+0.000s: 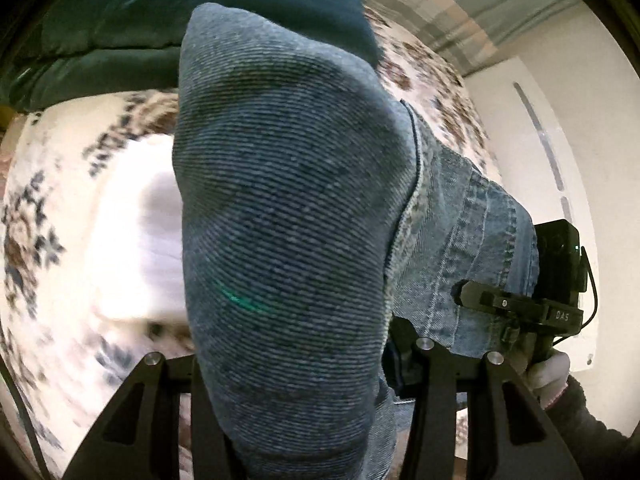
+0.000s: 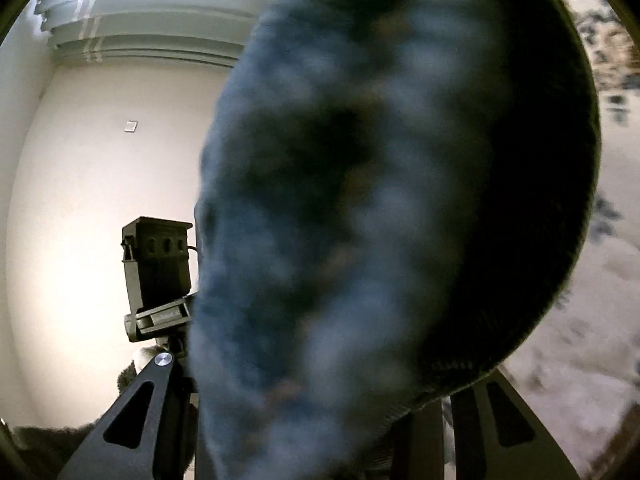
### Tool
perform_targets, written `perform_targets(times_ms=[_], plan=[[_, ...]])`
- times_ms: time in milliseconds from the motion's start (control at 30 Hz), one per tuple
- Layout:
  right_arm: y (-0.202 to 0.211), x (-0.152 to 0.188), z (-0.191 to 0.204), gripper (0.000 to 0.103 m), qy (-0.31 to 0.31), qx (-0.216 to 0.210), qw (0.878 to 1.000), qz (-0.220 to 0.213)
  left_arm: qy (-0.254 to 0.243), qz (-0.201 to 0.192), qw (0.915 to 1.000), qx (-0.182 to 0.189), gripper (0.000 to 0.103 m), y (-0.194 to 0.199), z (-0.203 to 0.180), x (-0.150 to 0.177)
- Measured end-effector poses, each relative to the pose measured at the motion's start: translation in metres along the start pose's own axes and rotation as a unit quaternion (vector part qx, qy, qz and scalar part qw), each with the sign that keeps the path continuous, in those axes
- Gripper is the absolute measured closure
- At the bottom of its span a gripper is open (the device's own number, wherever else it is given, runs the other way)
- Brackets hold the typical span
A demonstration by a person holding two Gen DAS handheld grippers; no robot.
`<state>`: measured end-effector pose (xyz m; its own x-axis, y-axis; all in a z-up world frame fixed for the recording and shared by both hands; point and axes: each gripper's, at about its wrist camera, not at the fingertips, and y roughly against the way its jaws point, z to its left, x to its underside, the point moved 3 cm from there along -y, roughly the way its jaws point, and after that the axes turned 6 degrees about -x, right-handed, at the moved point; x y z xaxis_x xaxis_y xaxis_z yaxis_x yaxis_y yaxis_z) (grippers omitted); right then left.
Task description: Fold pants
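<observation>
patterned rug (image 1: 48,248) below, jeans (image 1: 288,208) bunched between left tongs (image 1: 304,364) – right tongs (image 2: 320,380) clamped on denim too

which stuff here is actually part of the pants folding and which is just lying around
Part of the job:
- jeans, bunched between the fingers of both grippers
- left gripper
- right gripper

Just there:
- patterned rug
- dark green cushion
- white wall
</observation>
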<state>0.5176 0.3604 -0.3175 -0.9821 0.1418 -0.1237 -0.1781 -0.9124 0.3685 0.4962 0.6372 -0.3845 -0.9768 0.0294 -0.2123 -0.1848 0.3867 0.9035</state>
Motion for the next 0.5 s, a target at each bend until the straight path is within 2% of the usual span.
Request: perform_targets(times_ms=[133,233,267,300,367,400,500], plan=[[-0.066,-0.044,-0.014,0.066,-0.002,0.003,1.000,0.007,0.013,-0.002,0.9999,0.000,0.059,-0.019,0.064,-0.027],[-0.104,-0.063,-0.027,0.066,-0.008,0.009,1.000,0.012,0.014,0.006,0.9999,0.003,0.059,-0.038,0.103,-0.050],[-0.095,-0.104,-0.040,0.066,-0.013,0.010,1.000,0.011,0.014,0.011,0.9998,0.004,0.059,-0.045,0.107,-0.057],[-0.110,-0.113,-0.043,0.066,-0.017,0.014,1.000,0.013,0.016,0.015,0.9997,0.005,0.059,-0.052,0.115,-0.065],[-0.118,-0.116,-0.059,0.066,-0.027,0.016,0.999,0.021,0.022,0.029,0.9993,0.010,0.059,-0.065,0.130,-0.070],[-0.140,-0.093,-0.046,0.066,-0.032,0.019,0.999,0.025,0.023,0.035,0.9991,0.011,0.059,-0.070,0.135,-0.070],[-0.160,-0.110,-0.061,0.066,-0.044,0.029,0.998,0.033,0.027,0.050,0.9983,0.014,0.059,-0.086,0.149,-0.066]])
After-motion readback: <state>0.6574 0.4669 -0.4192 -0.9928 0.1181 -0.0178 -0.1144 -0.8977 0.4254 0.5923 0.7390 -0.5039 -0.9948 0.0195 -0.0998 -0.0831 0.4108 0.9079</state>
